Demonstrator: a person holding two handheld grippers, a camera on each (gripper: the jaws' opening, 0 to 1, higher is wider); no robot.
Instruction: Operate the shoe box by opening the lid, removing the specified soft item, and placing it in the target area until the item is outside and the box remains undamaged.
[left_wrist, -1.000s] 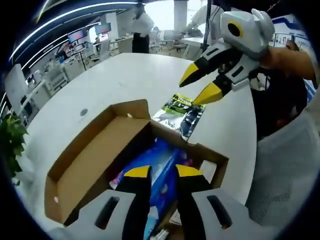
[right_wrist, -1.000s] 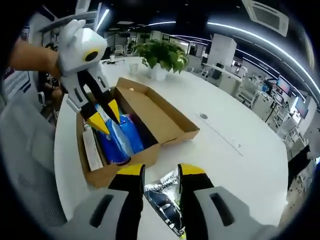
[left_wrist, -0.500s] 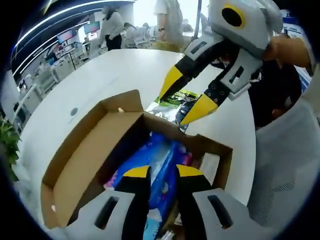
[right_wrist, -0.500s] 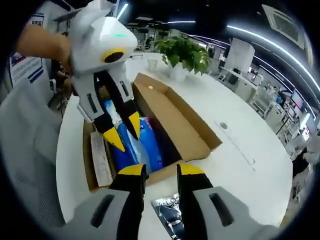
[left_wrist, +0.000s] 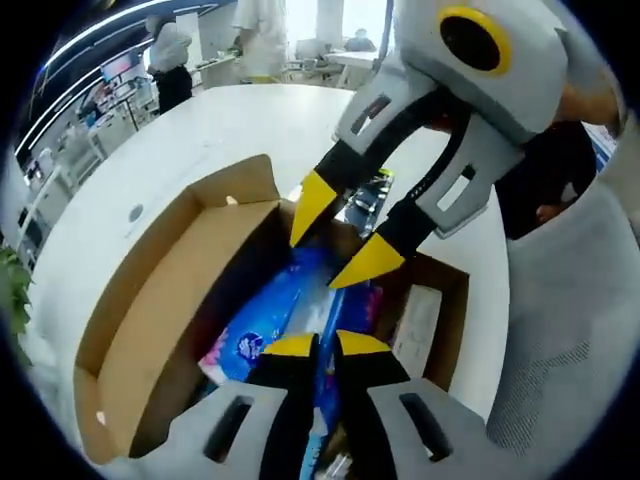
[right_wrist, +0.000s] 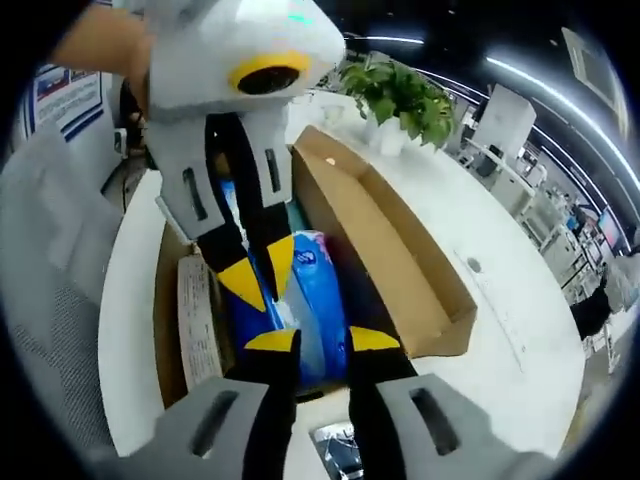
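The brown shoe box (left_wrist: 165, 315) lies on the white table with its lid folded back flat (right_wrist: 385, 250). Inside it lies a blue soft pack (left_wrist: 255, 335) (right_wrist: 318, 290), with a white paper slip (left_wrist: 415, 325) (right_wrist: 197, 320) beside it. My left gripper (left_wrist: 326, 345) is down in the box, its jaws drawn close together on the blue pack; in the right gripper view it (right_wrist: 262, 275) comes in from the top. Just above the pack my right gripper (right_wrist: 322, 340) is open, and its yellow tips (left_wrist: 341, 235) stand spread over the box.
A green-black foil pouch (left_wrist: 365, 200) (right_wrist: 335, 445) lies on the table just outside the box's end wall. A potted plant (right_wrist: 400, 95) stands beyond the lid. A grey sleeve (left_wrist: 570, 330) borders the table. People stand far off (left_wrist: 170, 55).
Both grippers have come down and inward over the box. The left gripper's jaws have narrowed around the blue pack. The right gripper has left the foil pouch behind on the table.
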